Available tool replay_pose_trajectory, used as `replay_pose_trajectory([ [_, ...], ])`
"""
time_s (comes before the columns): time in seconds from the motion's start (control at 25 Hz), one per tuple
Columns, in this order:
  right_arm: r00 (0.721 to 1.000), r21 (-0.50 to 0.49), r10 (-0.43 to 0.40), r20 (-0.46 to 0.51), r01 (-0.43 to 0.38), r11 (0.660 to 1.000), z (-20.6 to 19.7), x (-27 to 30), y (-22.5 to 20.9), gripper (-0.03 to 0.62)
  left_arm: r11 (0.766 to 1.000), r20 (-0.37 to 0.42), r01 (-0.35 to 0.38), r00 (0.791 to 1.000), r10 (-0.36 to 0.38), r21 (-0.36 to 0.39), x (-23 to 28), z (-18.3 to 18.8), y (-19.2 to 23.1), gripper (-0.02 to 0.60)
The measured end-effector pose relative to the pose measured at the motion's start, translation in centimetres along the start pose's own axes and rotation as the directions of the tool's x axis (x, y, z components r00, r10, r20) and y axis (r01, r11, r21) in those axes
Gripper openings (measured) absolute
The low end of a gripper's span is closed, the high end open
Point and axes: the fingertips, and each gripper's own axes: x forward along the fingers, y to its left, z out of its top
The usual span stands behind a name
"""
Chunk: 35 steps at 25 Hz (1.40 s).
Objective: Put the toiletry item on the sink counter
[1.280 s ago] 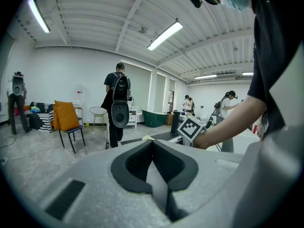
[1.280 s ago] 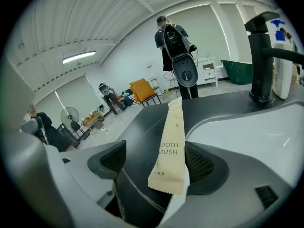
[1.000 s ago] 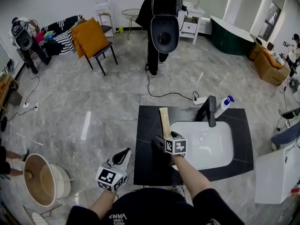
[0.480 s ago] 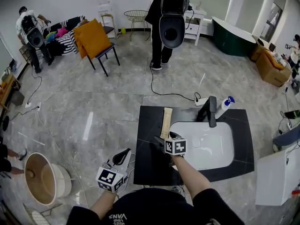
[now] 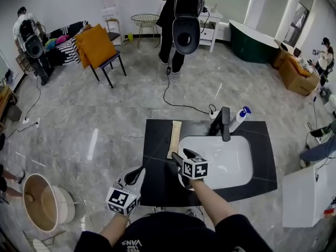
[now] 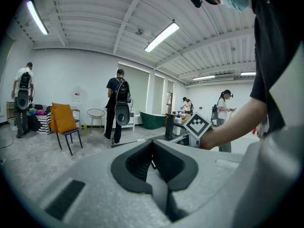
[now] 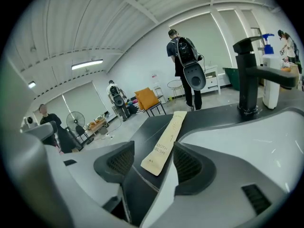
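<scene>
The toiletry item is a long tan toothbrush packet point(image 5: 174, 138). It lies flat on the black sink counter point(image 5: 157, 185), just left of the white basin point(image 5: 220, 164). My right gripper point(image 5: 182, 155) hovers at the packet's near end. Its jaws are closing but still stand apart. In the right gripper view the packet point(image 7: 166, 142) shows between and beyond the fingers point(image 7: 118, 163), resting on the counter and touched by neither pad. My left gripper point(image 5: 137, 173) hangs off the counter's front left corner. Its fingertips point(image 6: 153, 144) are together with nothing in them.
A black faucet point(image 5: 224, 123) and a white spray bottle with a blue top point(image 5: 239, 117) stand at the back of the basin. Behind the sink, a person with a backpack point(image 5: 184, 14) stands on the tiled floor and a cable runs to a power strip point(image 5: 212, 113). A round basket point(image 5: 44, 203) sits at the left.
The right gripper's jaws have narrowed and it has shifted slightly off the packet's near end. The packet stays flat on the counter. The left gripper has hardly moved.
</scene>
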Motion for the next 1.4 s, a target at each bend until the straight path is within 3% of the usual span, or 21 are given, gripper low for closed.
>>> replay_pose_trajectory([
  [0.4, 0.991, -0.085, 0.022, 0.133, -0.011, 0.996, 1.4, -7.9, -0.6, 0.000, 1.000, 0.031, -0.021, 0.999, 0.021, -0.012, 1.2, 0.8, -5.4, 0.006],
  [0.84, 0.958, -0.098, 0.176, 0.226, -0.158, 0.983, 1.6, -17.2, 0.7, -0.002, 0.992, 0.047, -0.120, 0.991, 0.122, -0.041, -0.3, 0.4, -11.9, 0.006],
  [1.4, 0.927, -0.112, 0.294, 0.231, -0.275, 0.955, 0.2, -24.0, -0.5, -0.002, 0.978, 0.060, -0.195, 0.978, 0.199, -0.070, -0.4, -0.7, -18.2, 0.007],
])
